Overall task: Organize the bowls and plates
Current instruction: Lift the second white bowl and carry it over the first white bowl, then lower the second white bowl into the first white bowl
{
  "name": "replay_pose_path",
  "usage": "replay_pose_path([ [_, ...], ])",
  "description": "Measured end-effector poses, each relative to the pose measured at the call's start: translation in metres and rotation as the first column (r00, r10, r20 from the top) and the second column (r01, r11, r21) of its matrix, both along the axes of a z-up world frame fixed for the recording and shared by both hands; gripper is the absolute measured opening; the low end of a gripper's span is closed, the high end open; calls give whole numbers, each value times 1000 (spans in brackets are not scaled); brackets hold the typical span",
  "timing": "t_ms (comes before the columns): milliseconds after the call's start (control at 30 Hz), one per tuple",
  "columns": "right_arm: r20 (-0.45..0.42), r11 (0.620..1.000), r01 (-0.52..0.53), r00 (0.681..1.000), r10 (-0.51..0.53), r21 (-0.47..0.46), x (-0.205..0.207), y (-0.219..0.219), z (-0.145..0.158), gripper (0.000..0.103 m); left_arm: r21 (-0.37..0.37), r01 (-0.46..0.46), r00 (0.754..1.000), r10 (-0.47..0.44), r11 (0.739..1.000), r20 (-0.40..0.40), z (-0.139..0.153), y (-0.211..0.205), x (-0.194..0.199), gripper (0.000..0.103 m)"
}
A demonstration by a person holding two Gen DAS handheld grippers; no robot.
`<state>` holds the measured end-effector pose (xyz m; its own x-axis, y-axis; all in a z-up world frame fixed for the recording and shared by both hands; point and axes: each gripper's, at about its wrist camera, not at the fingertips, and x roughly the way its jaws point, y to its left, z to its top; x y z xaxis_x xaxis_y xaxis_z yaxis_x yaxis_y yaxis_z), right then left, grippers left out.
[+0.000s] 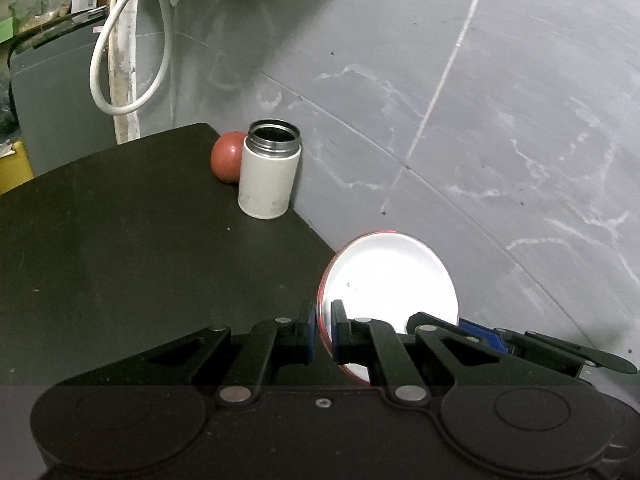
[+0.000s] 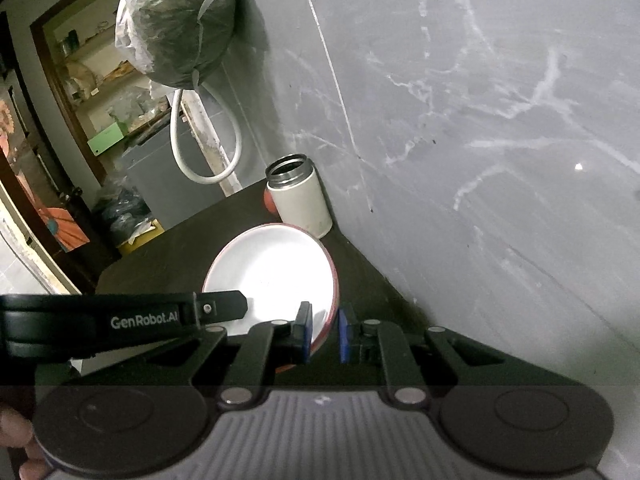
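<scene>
A white bowl with a red outside (image 1: pixel 384 276) is held tilted above the right edge of the dark table (image 1: pixel 120 248), its hollow facing the cameras. My left gripper (image 1: pixel 323 332) is shut on its near-left rim, one blue pad on each side. In the right wrist view the same bowl (image 2: pixel 276 268) shows its rim between the pads of my right gripper (image 2: pixel 325 334). The inner pad lies against the white inside, and a dark gap separates the outer pad from the red wall. One finger (image 2: pixel 218 308) of the left gripper crosses in front of the bowl.
An open white metal flask (image 1: pixel 269 176) stands at the table's far corner with a red ball (image 1: pixel 226 156) behind it. A grey tiled wall (image 1: pixel 500 120) runs close along the right. A white hose loop (image 1: pixel 120 64) and a plastic-wrapped bundle (image 2: pixel 176 20) hang beyond the table.
</scene>
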<state>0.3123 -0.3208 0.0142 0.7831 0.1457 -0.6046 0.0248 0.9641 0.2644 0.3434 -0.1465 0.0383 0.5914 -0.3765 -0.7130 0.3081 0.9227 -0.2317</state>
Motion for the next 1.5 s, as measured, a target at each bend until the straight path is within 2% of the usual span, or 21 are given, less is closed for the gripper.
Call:
replay_pose_path([
  [367,-36,998,-58,998,58,0,-32,-10,-3,15,-3,18,999,-18,1000,-41,-3,-3,-33,7],
  [833,-143,996,-87,986,88,12,-70,-31,-16,16,46,127,986,-121,991,-118,-17,-24,-65,8],
  [1200,-204,994,-110,973,109,7,-86,-35,-19,17,28,152,972,-144,988,-188,-28,-26,-72,8],
  [1500,-242,988,-155,959,148,-7,-88,-31,-21,17,42,151,958,-136,988,-251,-36,-24,-74,9],
])
